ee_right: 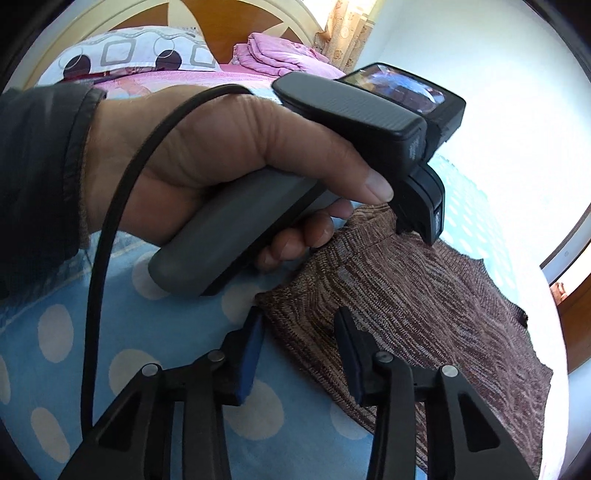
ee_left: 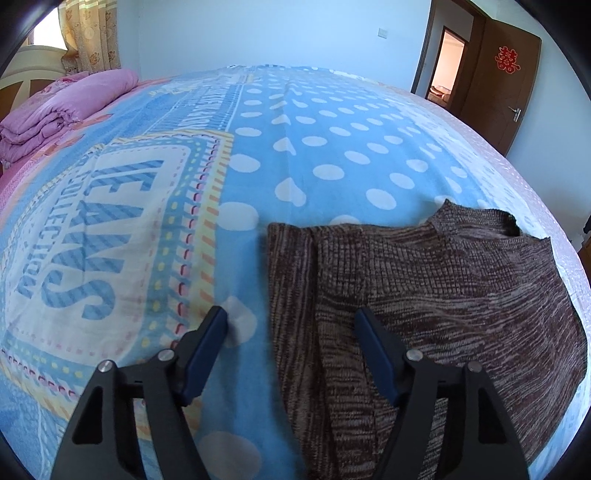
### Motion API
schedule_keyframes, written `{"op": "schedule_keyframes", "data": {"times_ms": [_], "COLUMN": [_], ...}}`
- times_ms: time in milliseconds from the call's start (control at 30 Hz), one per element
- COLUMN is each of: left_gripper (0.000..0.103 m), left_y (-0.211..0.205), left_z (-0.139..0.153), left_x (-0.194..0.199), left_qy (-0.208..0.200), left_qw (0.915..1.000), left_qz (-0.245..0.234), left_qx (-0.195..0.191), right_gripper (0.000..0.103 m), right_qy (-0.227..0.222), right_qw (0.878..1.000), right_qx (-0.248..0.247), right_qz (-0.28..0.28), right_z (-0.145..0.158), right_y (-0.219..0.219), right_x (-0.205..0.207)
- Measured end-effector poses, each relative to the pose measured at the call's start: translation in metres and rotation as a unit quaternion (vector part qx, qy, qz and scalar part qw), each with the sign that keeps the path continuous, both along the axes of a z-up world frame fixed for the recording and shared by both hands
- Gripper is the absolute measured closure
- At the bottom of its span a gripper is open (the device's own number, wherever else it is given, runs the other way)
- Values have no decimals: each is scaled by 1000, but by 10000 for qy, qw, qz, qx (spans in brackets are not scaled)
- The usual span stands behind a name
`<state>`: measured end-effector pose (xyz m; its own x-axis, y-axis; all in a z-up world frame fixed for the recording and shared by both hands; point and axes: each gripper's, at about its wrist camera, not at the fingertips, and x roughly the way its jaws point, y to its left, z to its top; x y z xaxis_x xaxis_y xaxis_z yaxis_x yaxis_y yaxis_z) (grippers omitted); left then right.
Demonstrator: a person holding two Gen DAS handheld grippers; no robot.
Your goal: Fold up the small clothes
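From the left wrist camera, a folded pink quilt (ee_left: 62,107) lies at the far left of the bed, by the curtain (ee_left: 92,33). Next comes the blue blanket (ee_left: 295,155) with white dots and a lettered patch, covering the bed. The left gripper (ee_left: 291,317) hovers low over it with its jaws spread wide, holding nothing; one finger is above the blanket, the other above the brown knitted sweater (ee_left: 443,288). The sweater lies flat at the right, one strip folded over along its left edge. A brown door (ee_left: 506,85) stands beyond.

From the right wrist camera, the person's left hand (ee_right: 221,155) grips the other gripper's handle (ee_right: 236,236) above the sweater's edge. The right gripper (ee_right: 299,317) is also released, jaws apart straddling a corner of the sweater (ee_right: 424,302).
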<state>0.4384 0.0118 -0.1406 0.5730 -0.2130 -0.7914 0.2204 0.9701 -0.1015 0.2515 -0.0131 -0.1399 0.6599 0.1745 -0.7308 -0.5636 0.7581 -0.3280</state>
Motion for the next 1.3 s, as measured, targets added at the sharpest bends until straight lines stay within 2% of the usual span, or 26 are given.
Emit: {"op": "schedule_keyframes", "data": {"times_ms": [67,133,200,367,500,633,767,1300], "left_gripper": [32,34,41,67,77,95,96,96], "left_y": [0,-1,-1,-1,-7,-12,-9,-3], "left_z": [-1,-1,-1,-1,0,2,7,35], "left_x": [1,1,2,3,4,3,3,-4], "left_qy": [-15,-22,-29,-30,-19,-20,114,159], "left_qw": [10000,10000,10000,10000,9999,9998,9999,9992], "left_qz": [5,6,7,-55,-80,-137,-73,155], "left_qx": [17,29,21,-47,73,157,11,-319], "right_gripper": [69,80,86,91,92,94,95,95], "right_qy": [68,79,73,87,51,54,146,253], "right_qw": [10000,9999,10000,10000,10000,9999,9988,9911], "right_qx": [72,65,27,37,-6,81,421,1234], "right_qz": [-2,22,22,-31,-44,-96,-210,-427], "right_z": [0,0,-2,-4,-6,-2,6,28], "right_y": [-2,-1,1,1,1,-1,-15,-50], "right_x": [2,1,-1,0,1,-2,-1,-4]}}
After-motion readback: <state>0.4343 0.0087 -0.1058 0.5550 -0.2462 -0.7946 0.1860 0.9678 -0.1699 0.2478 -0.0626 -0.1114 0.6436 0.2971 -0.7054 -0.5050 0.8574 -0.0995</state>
